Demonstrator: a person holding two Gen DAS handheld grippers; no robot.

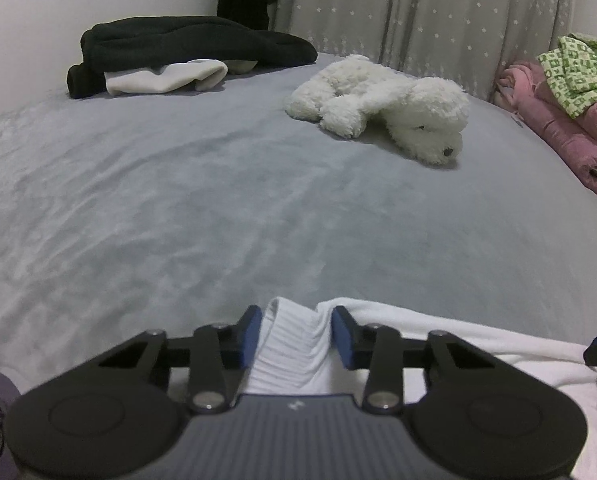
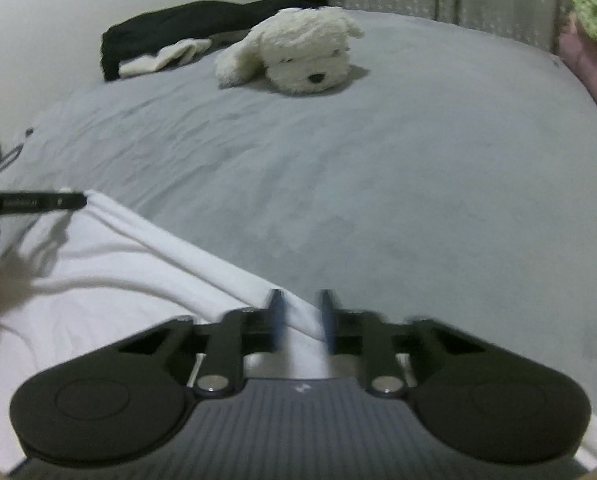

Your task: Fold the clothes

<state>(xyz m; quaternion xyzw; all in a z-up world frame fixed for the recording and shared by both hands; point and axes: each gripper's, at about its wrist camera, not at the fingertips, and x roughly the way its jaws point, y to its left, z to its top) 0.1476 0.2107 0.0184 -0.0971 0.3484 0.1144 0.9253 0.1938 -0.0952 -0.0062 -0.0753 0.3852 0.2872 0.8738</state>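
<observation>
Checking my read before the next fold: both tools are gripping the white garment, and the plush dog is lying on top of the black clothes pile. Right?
Not quite. The plush dog lies on the grey bedspread, apart from the black clothes pile, as the left wrist view shows. The rest holds: the left tool and right tool both grip the white garment.

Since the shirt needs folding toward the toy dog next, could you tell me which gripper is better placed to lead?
Probably neither: left gripper and right gripper each have the white shirt's edge between their fingers.
</observation>
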